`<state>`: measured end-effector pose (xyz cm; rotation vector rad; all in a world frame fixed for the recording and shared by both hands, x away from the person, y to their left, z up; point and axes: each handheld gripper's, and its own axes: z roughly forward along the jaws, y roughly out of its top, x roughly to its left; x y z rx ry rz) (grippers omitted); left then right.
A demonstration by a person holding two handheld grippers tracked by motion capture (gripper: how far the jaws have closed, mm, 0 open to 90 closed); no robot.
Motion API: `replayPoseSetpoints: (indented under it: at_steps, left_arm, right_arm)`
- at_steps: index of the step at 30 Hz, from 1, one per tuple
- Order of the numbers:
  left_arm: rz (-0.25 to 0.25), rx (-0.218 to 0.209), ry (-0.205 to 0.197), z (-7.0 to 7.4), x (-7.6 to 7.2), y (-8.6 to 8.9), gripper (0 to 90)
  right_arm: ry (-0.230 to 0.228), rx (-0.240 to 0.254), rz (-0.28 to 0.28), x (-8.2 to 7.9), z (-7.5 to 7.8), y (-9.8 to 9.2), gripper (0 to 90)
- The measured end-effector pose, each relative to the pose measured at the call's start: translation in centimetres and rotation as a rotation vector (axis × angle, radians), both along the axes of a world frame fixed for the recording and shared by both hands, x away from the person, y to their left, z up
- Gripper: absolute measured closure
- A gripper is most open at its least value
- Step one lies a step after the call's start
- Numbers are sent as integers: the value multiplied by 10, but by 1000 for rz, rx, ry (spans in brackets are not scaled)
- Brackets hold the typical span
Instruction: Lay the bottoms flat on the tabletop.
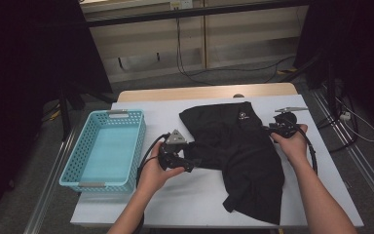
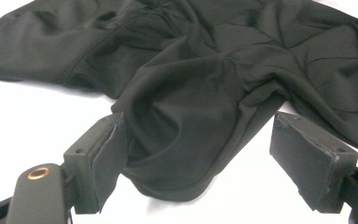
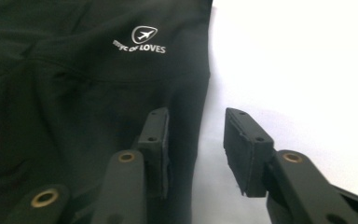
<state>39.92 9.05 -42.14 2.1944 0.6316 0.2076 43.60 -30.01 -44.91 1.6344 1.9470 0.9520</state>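
A: Left gripper spread wide, a rounded fold of the black T-shirt lying between the pads, nothing pinched. Right gripper partly parted astride the shirt's straight edge, one pad over cloth, the other over bare white table; no squeeze visible.

B: Shirt crumpled across mid-table, well apart from the blue basket at the left.

A: Risks, then: closing now likely catches just a thin lip on the right, slipping out on lifting.

B: Or grabs doubled layers on the left, dragging the whole heap into a worse bunch.
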Motion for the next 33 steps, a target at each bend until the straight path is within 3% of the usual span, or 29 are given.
replayPoseSetpoints:
  at_steps: [3, 6, 9, 16, 19, 24, 26, 27, 28, 31, 33]
  left_arm:
    - [9, -4, -2, 1, 1, 2, 193]
    - [8, -6, -3, 3, 0, 3, 193]
    - [12, 0, -1, 3, 0, 5, 193]
    - [16, -1, -4, 3, 0, 6, 195]
    - [14, -2, -4, 3, 0, 6, 195]
    - [20, 1, -3, 2, 1, 8, 195]
    - [21, 0, 2, 1, 1, 8, 195]
    - [24, -1, -1, 1, 1, 8, 195]
    - [23, 0, 3, 1, 1, 9, 195]
    - [29, 0, 0, 1, 1, 9, 195]
    - [29, -2, 4, 1, 2, 9, 195]
  right_arm:
    - [2, -8, -9, 4, -2, 0, 625]
    - [-8, 25, -12, 7, -4, 1, 639]
    - [3, -6, 6, 11, -7, 7, 656]
    - [7, -36, 49, 14, -13, 18, 900]
    - [-15, -61, 12, 13, -10, 10, 900]
    - [0, -57, -15, 11, -8, -7, 900]
    - [1, -39, -15, 12, -8, -7, 778]
    - [-11, -57, -20, 13, -7, -7, 748]
    - [-18, -67, -20, 14, -7, -7, 747]
    - [-36, -36, -27, 21, -6, -6, 658]
    - [-31, -54, -12, 26, -5, -2, 652]
